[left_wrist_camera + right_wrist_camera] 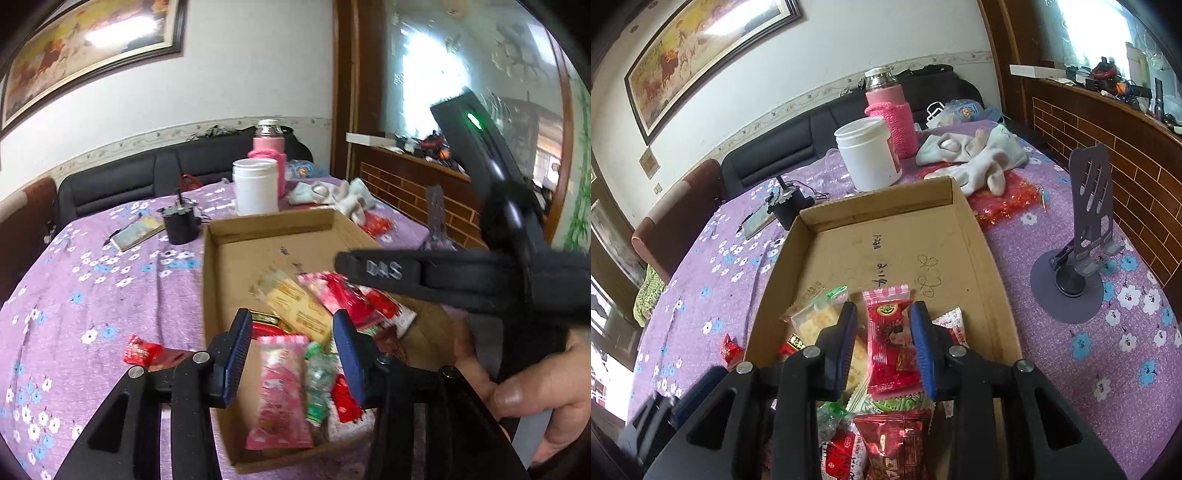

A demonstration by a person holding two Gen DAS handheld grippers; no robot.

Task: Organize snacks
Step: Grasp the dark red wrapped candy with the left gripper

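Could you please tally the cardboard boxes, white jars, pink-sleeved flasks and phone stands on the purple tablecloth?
Cardboard box: 1
White jar: 1
Pink-sleeved flask: 1
Phone stand: 1
Total: 4

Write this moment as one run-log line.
left gripper: open over pink packet | right gripper: open around red packet | cardboard box: snacks inside

Your box [964, 221] is matt brown cardboard – snack wrappers [892, 343] glossy plastic film; the worktop [1052, 354] wears soft floral cloth, the white jar [868, 155] smooth plastic.
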